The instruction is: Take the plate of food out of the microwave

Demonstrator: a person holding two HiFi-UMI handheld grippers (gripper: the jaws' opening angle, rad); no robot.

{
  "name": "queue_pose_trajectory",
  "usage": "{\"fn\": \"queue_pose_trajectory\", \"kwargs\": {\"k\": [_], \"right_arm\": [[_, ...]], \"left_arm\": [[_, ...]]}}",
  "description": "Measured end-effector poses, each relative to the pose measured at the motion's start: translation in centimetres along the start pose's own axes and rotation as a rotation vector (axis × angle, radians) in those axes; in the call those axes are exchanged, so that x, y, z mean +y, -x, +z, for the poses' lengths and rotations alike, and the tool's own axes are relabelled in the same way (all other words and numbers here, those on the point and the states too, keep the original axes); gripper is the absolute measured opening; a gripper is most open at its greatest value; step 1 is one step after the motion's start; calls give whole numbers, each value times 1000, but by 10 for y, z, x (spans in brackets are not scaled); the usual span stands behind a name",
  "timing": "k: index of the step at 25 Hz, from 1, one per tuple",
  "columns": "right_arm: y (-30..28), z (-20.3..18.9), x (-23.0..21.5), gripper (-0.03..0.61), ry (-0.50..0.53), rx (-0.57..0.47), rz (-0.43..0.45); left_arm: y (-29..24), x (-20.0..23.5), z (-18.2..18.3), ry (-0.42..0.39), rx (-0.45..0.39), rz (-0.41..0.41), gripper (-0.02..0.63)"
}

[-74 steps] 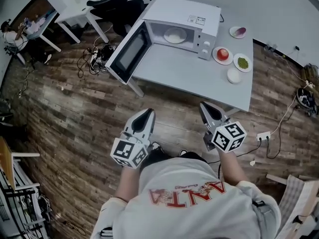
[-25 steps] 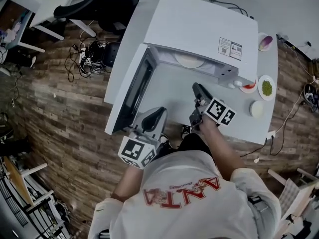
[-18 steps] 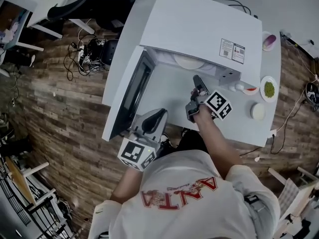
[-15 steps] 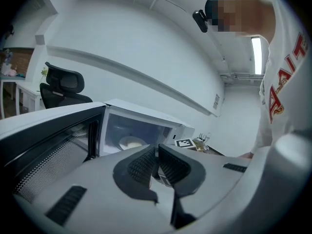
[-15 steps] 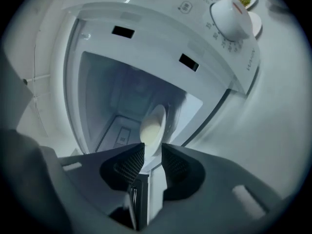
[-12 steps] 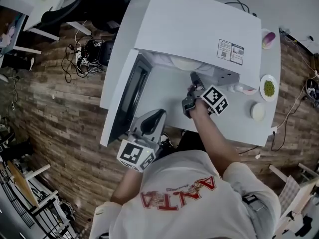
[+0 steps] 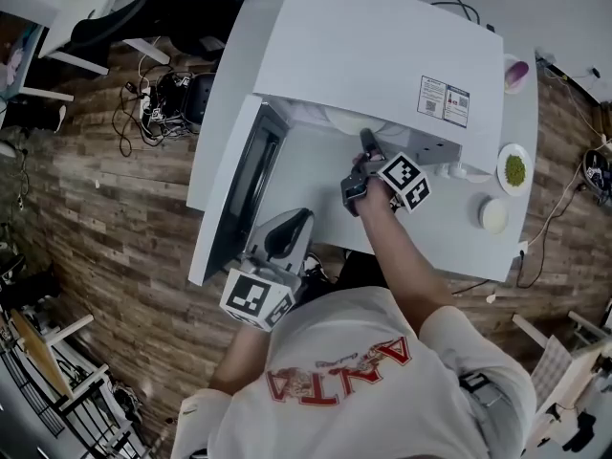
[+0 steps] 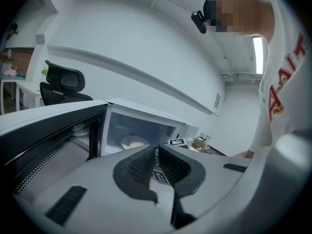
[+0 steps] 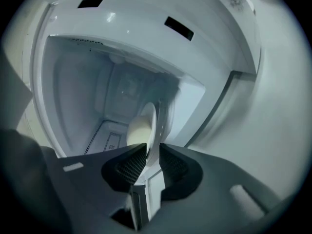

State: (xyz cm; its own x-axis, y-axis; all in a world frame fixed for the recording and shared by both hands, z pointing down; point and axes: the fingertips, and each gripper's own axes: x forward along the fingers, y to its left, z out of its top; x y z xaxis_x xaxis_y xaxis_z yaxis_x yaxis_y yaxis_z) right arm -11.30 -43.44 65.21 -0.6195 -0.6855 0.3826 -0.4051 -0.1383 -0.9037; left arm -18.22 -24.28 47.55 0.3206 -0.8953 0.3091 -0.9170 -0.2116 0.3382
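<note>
One plate (image 9: 144,126) with a pale mound of food sat inside the microwave (image 7: 373,46) cavity, not out yet. Right gripper (image 9: 150,152) was reaching in through the opening, rolled so its jaws straddled the near rim edge-on; jaws had just been closing, rim between them, but the pads didn't look pressed on it yet. My read: a rim pinch was the only grip available, since the cavity left little room above the plate. Left gripper (image 8: 157,155) hung back by the open door (image 7: 239,189), jaws together and empty, probably kept clear. Door swung out wide to the left, so the exit path looked unblocked. Table (image 7: 449,228) in front of the opening was bare. Green dish (image 7: 514,168) and white bowl (image 7: 493,214) sat off to the right, well apart from the pull-out line.
</note>
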Motion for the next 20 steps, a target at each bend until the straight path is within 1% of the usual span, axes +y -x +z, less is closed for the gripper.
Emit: {"fn": "queue_pose_trajectory", "kwargs": {"k": [5,10,11,12,20], "right_arm": [[-4,-1,2,67,-41,1,12],[0,-3,1,57,-58,12,-2],[2,-3,2,50,-57,12,-2],[3,-3,2,28,-56,12,-1],[13,-5,3,23,-81,21,13]], "left_arm": [[1,0,-3,-13,3,-3,28],[4,1,-4,-2,13,-2,28],[4,1,-4,-2,14,-3,28],[5,0,-4,-1,16,-4,28],[7,-6,-7,-1,24,-17,28]]}}
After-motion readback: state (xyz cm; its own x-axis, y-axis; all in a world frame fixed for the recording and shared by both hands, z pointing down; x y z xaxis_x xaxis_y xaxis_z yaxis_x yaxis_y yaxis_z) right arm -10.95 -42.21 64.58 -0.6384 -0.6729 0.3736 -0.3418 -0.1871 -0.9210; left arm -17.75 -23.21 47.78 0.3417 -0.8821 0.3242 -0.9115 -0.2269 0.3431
